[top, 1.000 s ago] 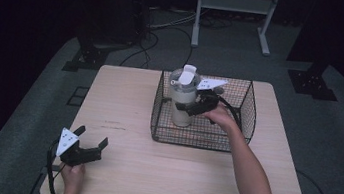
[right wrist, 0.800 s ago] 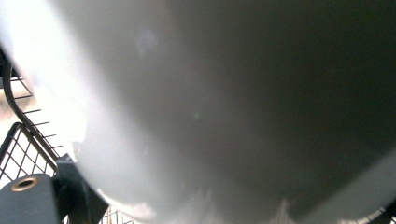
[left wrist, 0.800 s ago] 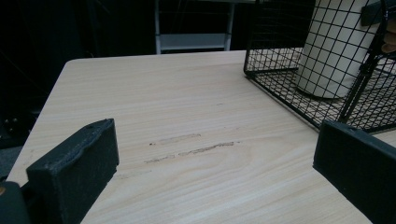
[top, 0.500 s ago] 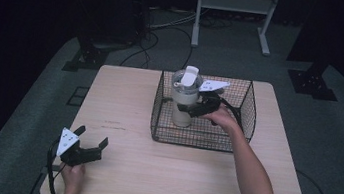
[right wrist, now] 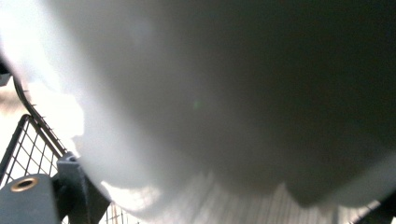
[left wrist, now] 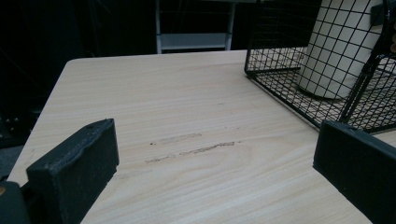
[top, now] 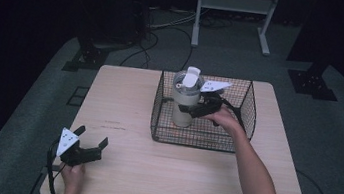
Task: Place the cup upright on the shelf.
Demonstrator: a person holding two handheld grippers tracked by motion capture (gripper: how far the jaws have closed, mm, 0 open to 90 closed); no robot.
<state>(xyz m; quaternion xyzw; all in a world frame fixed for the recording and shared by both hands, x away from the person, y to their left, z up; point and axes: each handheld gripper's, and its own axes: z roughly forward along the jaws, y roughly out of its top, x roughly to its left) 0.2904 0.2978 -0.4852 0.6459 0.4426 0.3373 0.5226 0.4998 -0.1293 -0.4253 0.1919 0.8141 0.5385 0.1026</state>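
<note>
The left gripper [top: 83, 147] is rested at the table's [top: 124, 101] near left corner, jaws spread, nothing between them. Farther off, the cup [top: 184, 98] stands upright in the basket's [top: 240, 136] left half, clasped sideways by the right gripper [top: 193, 111].

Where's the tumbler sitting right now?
In the high view the cream tumbler stands upright in the left part of the black wire basket at the table's far side, with the right claw around its side.
</note>
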